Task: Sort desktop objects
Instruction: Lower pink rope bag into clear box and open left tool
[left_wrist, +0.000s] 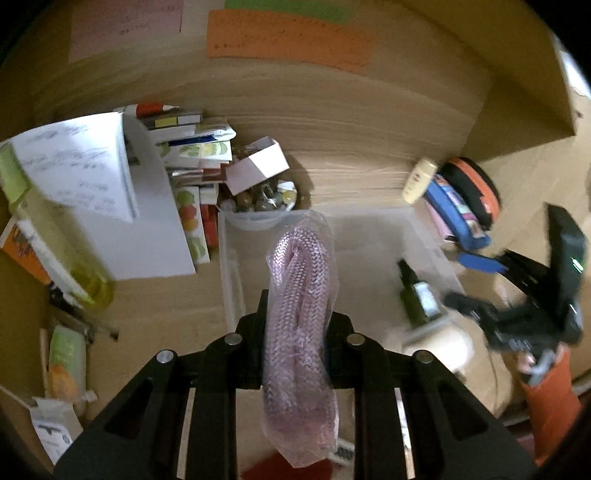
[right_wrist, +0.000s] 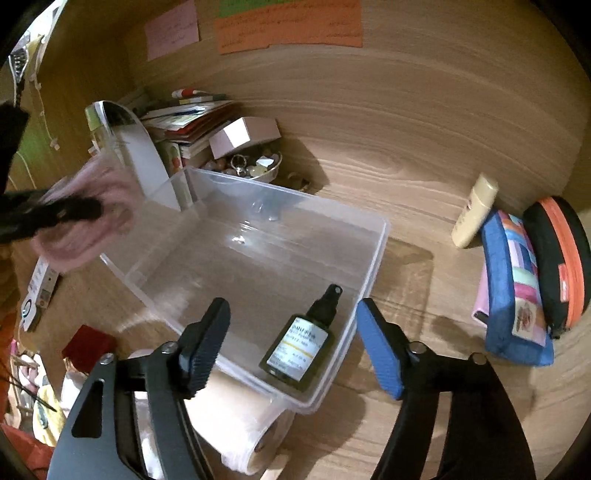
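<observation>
Left claw (left_wrist: 295, 350) pinches crinkly clear bag (left_wrist: 301, 332) of braided pink cord.

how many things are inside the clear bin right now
1: a dark green spray bottle with a white label lies in the near right corner of the clear plastic bin. The left gripper's bagged pink cord isn't in it yet.

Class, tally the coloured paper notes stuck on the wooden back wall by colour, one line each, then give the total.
Pink rectangular paper note: 1
Orange rectangular paper note: 1
Green rectangular paper note: 1
Total: 3
</observation>
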